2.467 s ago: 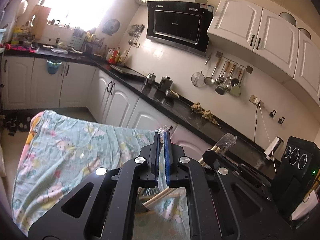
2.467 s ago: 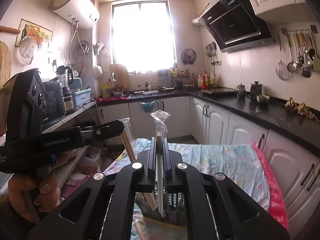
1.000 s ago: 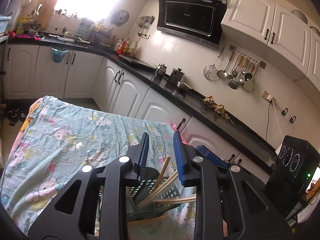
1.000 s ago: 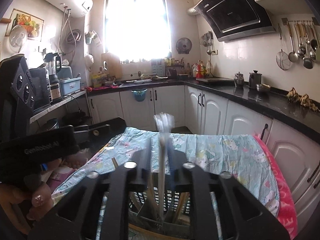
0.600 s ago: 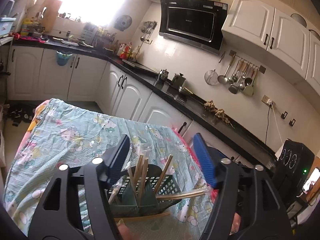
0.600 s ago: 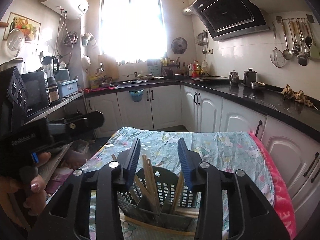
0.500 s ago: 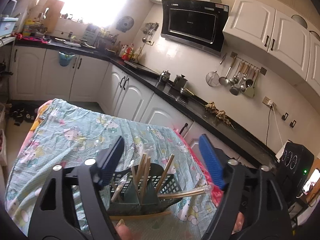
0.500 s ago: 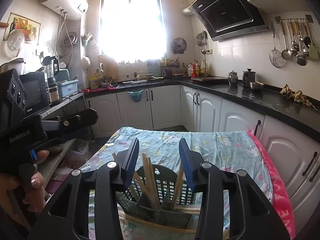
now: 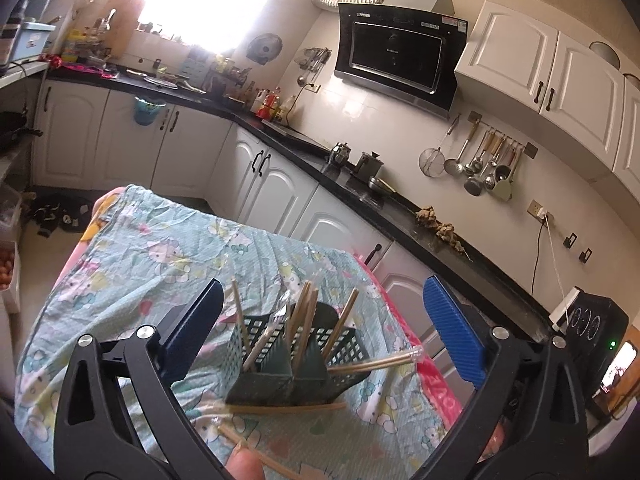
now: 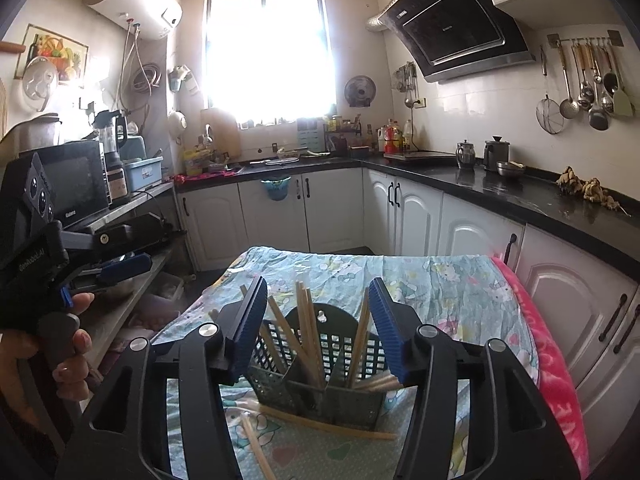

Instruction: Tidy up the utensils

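Note:
A dark green mesh utensil basket [image 9: 280,376] [image 10: 320,396] stands on the cloth-covered table [image 9: 140,264]. Several wooden chopsticks [image 9: 306,312] [image 10: 306,316] stand tilted in it, and one wrapped pair [image 9: 372,362] leans out to the right. Loose chopsticks [image 9: 280,408] [image 10: 332,426] lie on the cloth in front of the basket. My left gripper [image 9: 320,284] is wide, its jaws still opening, with nothing pressed between the pads. My right gripper [image 10: 318,282] is also opening and frames the basket without touching it. In the right wrist view the left gripper [image 10: 140,246] shows at the left, held by a hand [image 10: 68,356].
A black counter [image 10: 500,196] over white cabinets runs along the right and back. A pink towel edge [image 10: 552,360] hangs on the table's right side. A shelf with a microwave [image 10: 76,184] stands at the left. A fingertip [image 9: 244,464] shows at the bottom.
Both grippers were shut on wrapped chopsticks, then opened over the basket and let them go. Both have since drawn back from the basket, and their jaws stand wider.

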Demonstrator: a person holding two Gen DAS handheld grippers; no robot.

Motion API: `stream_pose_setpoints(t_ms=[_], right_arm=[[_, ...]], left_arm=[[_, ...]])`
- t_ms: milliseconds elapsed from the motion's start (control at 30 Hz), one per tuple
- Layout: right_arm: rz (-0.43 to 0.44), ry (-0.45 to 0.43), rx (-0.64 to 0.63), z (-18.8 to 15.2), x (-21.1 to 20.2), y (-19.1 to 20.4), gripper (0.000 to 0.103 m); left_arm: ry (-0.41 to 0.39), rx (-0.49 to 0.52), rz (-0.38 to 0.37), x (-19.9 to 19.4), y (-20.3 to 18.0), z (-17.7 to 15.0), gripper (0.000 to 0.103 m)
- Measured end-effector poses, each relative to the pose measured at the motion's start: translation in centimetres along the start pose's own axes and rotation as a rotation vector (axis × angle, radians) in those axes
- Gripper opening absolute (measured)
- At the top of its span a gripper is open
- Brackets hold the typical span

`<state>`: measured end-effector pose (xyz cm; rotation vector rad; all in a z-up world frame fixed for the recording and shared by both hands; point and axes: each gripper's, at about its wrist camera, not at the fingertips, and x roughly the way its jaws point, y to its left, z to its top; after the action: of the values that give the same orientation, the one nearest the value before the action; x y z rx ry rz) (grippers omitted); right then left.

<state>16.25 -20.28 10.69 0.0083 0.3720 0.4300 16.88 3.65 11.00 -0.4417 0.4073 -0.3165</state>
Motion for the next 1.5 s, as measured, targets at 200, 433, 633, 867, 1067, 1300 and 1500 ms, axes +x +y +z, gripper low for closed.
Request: stream_pose_setpoints(t_ms=[200, 433, 633, 867, 1067, 1300, 1500], right_arm=[[-0.004, 0.002, -0.014, -0.7, -1.0, 0.8, 0.054], [-0.014, 0.014, -0.019, -1.7, -1.7, 1.4, 0.054], [-0.025, 0.040, -0.007, -2.8, -1.8, 1.3, 0.054], [-0.058, 0.083, 0.005, -4.6, -1.3, 0.8, 0.054], [-0.073, 0.133, -0.011, -6.2, -0.5, 0.8, 0.054], [-0.123, 0.206, -0.036, -8.5, 0.9, -0.2, 0.054], [-0.183, 0.309, -0.085, -11.5, 3.1, -1.6, 0.054]], left_arm=[[0.004, -0.022, 0.011, -1.1, 0.8, -0.8, 0.092], [0.014, -0.042, 0.016, -2.1, 1.4, -1.7, 0.092], [0.043, -0.064, 0.024, -2.2, 2.0, -3.0, 0.092], [0.102, -0.090, 0.049, -1.4, 3.3, -5.3, 0.092], [0.161, -0.113, 0.075, -0.4, 4.2, -7.1, 0.092], [0.252, -0.140, 0.089, 1.4, 5.3, -9.9, 0.092], [0.348, -0.170, 0.106, 3.6, 6.2, -12.4, 0.091]])
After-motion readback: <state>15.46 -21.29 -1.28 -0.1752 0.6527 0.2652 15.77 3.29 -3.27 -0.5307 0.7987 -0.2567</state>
